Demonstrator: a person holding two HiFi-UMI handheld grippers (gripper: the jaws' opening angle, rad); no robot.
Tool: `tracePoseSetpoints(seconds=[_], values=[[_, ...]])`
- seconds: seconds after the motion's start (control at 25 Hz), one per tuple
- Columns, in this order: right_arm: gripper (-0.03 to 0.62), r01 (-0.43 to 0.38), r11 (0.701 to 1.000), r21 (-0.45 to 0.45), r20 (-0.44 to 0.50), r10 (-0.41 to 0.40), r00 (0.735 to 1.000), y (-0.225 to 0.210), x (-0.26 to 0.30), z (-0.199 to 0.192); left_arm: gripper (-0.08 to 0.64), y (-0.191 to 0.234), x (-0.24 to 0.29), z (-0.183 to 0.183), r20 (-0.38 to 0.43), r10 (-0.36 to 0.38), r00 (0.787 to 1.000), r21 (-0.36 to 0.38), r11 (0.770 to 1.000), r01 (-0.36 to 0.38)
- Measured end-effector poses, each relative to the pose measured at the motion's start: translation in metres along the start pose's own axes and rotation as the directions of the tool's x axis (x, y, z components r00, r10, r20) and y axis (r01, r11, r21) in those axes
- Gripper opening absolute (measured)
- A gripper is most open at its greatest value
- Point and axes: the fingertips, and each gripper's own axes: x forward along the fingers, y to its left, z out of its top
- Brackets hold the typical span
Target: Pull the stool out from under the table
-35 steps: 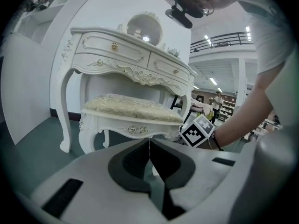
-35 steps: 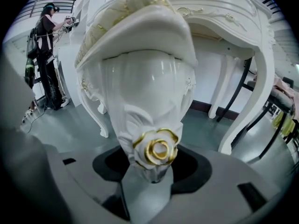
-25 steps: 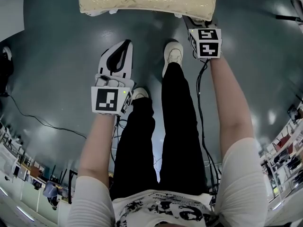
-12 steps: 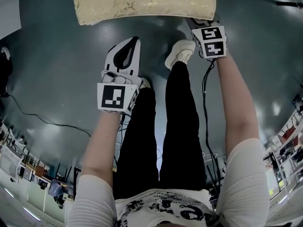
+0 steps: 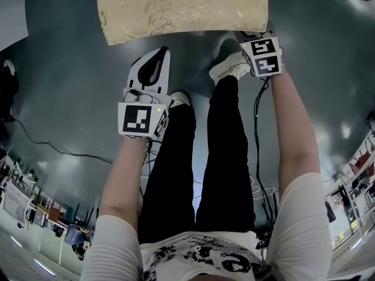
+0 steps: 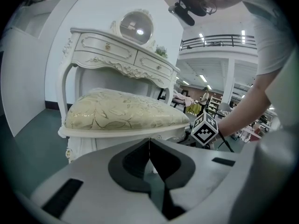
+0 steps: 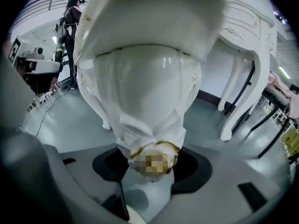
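A dark teal floor (image 5: 70,86) fills the head view, and a thin cable (image 5: 47,148) trails across it at the left. The left gripper view shows a bright hall beyond, where a white carved dressing table (image 6: 117,55) with a round mirror (image 6: 136,27) stands against a pale wall.

The right gripper (image 5: 251,38) is clamped on the stool (image 5: 181,7) at its near right corner. In the right gripper view, the jaws of the right gripper (image 7: 152,161) press from both sides on the white, gold-trimmed carving at the top of a stool (image 7: 145,78) leg. The dressing table (image 7: 247,31) legs stand behind, to the right.

The left gripper (image 5: 162,52) holds nothing. In its own view, the jaws of the left gripper (image 6: 149,143) meet along a thin line, tips together. It hangs in the air just short of the stool's front edge, pointing at it without touching.

The stool (image 6: 121,113) has a cream and gold patterned cushion on a white frame. It stands directly in front of the dressing table, and its seat shows in front of the table's legs. The person's legs in black trousers (image 5: 222,157) stand between the two grippers, with one white shoe (image 5: 231,69) close to the stool's front edge.
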Motion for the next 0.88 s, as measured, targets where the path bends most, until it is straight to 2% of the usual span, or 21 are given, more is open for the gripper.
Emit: tracePoseSetpoints(seconds=[0.24, 0.4, 0.6, 0.64, 0.76, 0.8, 0.88], values=[[0.259, 0.095, 0.995, 0.011, -0.047, -0.094, 0.994, -0.002, -0.004, -0.004, 0.020, -0.006, -0.013, 0.006, -0.007, 0.000, 1.000, 0.011, 1.000, 0.001], [0.281, 0.161, 0.979, 0.126, -0.102, -0.149, 0.984, -0.003, -0.023, -0.006, 0.021, -0.015, -0.027, 0.017, -0.020, 0.004, 1.000, 0.020, 1.000, -0.004], [0.268, 0.190, 0.949, 0.253, -0.101, -0.169, 0.980, 0.001, -0.065, 0.004, 0.021, -0.023, -0.037, 0.042, -0.013, 0.039, 0.999, 0.028, 0.999, -0.039], [0.244, 0.193, 0.941, 0.277, -0.089, -0.175, 0.981, 0.001, -0.077, 0.010, 0.021, -0.023, -0.038, 0.049, -0.010, 0.051, 0.999, 0.027, 0.998, -0.051], [0.086, 0.218, 0.923, 0.316, -0.038, -0.218, 0.975, -0.001, -0.121, 0.036, 0.020, -0.030, -0.044, 0.077, 0.001, 0.074, 0.997, 0.006, 0.997, -0.074], [0.056, 0.217, 0.922, 0.319, -0.014, -0.225, 0.974, -0.002, -0.137, 0.048, 0.020, -0.035, -0.047, 0.088, 0.009, 0.069, 0.998, -0.002, 0.998, -0.069], [0.037, 0.196, 0.927, 0.320, 0.047, -0.222, 0.974, -0.003, -0.169, 0.076, 0.020, -0.047, -0.051, 0.116, 0.031, 0.044, 0.999, 0.001, 0.999, -0.044]])
